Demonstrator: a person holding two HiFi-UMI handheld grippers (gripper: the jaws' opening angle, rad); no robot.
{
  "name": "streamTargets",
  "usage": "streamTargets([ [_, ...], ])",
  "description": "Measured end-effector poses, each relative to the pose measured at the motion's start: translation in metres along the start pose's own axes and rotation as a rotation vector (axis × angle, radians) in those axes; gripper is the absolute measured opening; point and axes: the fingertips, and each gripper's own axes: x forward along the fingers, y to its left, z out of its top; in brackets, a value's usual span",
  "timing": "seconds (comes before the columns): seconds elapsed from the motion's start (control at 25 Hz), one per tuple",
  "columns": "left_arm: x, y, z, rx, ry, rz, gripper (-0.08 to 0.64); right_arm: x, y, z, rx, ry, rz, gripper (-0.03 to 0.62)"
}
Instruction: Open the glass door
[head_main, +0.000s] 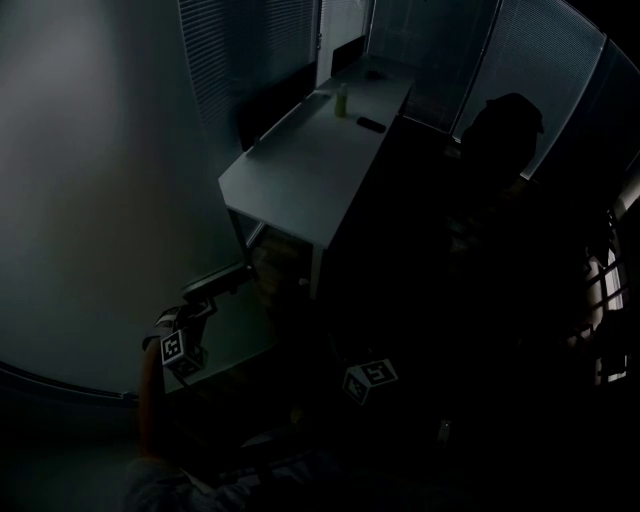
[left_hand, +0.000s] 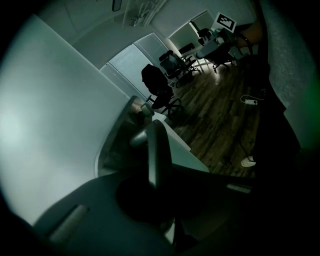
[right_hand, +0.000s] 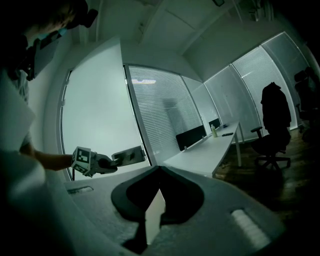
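While the closed left hand-held gripper (left_hand: 156, 131) seemingly touches the glass door (left_hand: 50, 110) edge, the closed right hand-held gripper (right_hand: 159, 169) hangs clear.

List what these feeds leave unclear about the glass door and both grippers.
1. Left gripper view: the left gripper is shut beside a metal handle. The jaw and the darkness hide whether they touch.
2. The right gripper is shut in its own view. In the head view, darkness leaves only its marker cube.
3. Head view: the glass door runs off the left edge, so its hinges and how far it is open are unseen.
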Motion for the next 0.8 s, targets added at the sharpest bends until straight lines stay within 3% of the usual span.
streamTargets([
  [0.36,-0.012,-0.011,0.005,0.027,-0.026,-0.009,0.003,0.006,0.022,-0.003,-0.003,0.006,0.031,0.002],
  [0.8,-0.031,-0.041,0.013,0.059,-0.054,-0.017,0.003,-0.027,0.037,-0.023,0.008,0.005,0.003,0.002],
])
